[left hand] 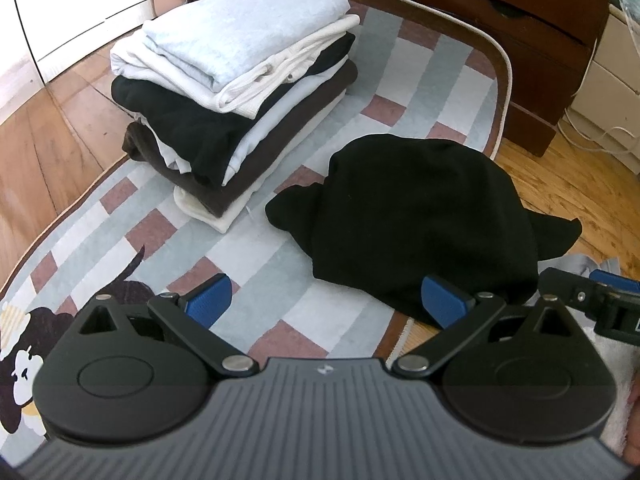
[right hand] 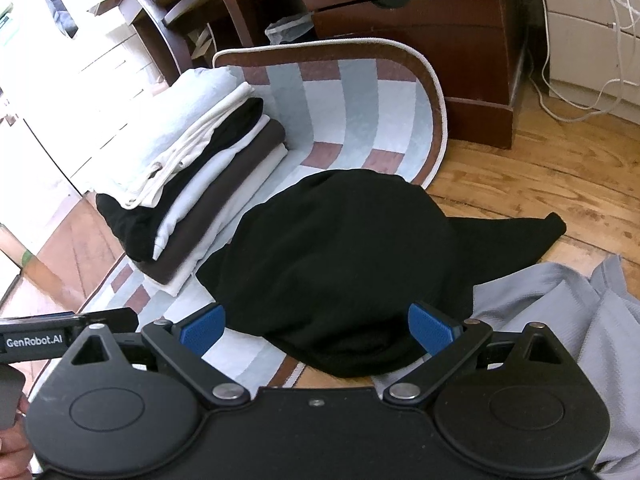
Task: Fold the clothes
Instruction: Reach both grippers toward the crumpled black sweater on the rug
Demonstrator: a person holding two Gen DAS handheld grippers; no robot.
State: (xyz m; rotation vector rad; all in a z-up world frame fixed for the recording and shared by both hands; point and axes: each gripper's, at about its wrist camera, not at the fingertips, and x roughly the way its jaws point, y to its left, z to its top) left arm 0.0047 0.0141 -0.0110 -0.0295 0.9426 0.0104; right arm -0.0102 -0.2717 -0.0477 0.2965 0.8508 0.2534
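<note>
A black garment (left hand: 420,220) lies folded in a rounded heap on the checked rug (left hand: 260,280), one corner trailing onto the wood floor; it also shows in the right wrist view (right hand: 340,256). My left gripper (left hand: 328,306) is open and empty, just short of its near edge, the right blue pad (left hand: 444,300) at the cloth. My right gripper (right hand: 316,330) is open and empty, its jaws standing to either side of the garment's near edge. A stack of folded clothes (left hand: 236,92) stands on the rug to the left, also in the right wrist view (right hand: 192,176).
A grey garment (right hand: 560,320) lies on the wood floor at the right. A dark wooden dresser (left hand: 520,40) stands behind the rug. White cables (right hand: 580,80) trail by white furniture at the far right. The rug's far edge (right hand: 436,92) curls up.
</note>
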